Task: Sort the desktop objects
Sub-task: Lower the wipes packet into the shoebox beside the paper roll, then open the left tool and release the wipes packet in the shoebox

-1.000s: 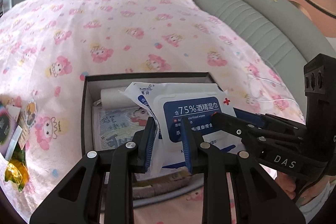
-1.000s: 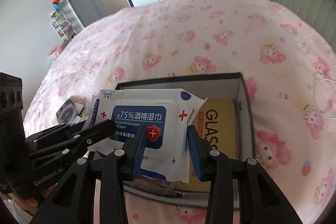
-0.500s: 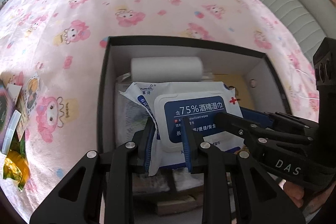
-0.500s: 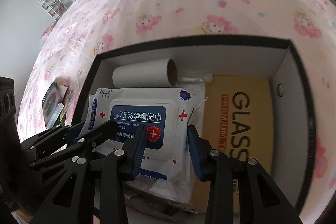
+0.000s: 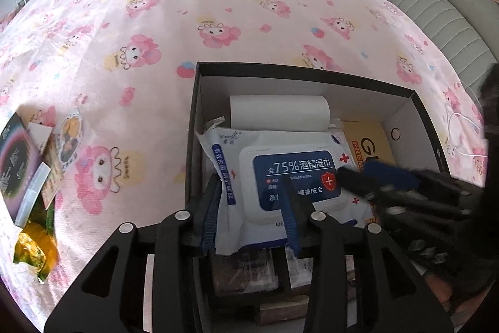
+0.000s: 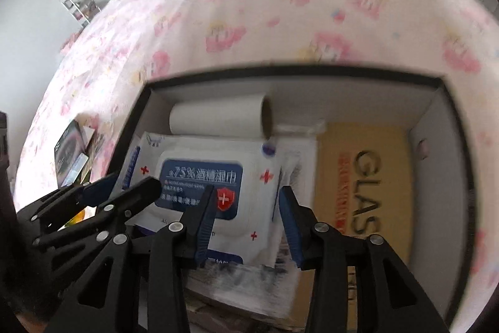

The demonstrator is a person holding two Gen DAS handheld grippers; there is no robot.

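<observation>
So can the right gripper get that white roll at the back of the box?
Probably not right away. The wipes pack lies between the right gripper, whose jaws are opening around it, and the roll. Once clear of the pack, nothing covers the roll from above.

Both grippers point steeply downward, side by side and close together. The left gripper (image 5: pixel 251 208) has its jaws opening, with the left end of the wipes pack (image 5: pixel 293 173) between its blue pads. The right gripper (image 6: pixel 246 214) is opening too, its pads standing on either side of the pack's right end. Each gripper's black fingers show in the other's view.
</observation>
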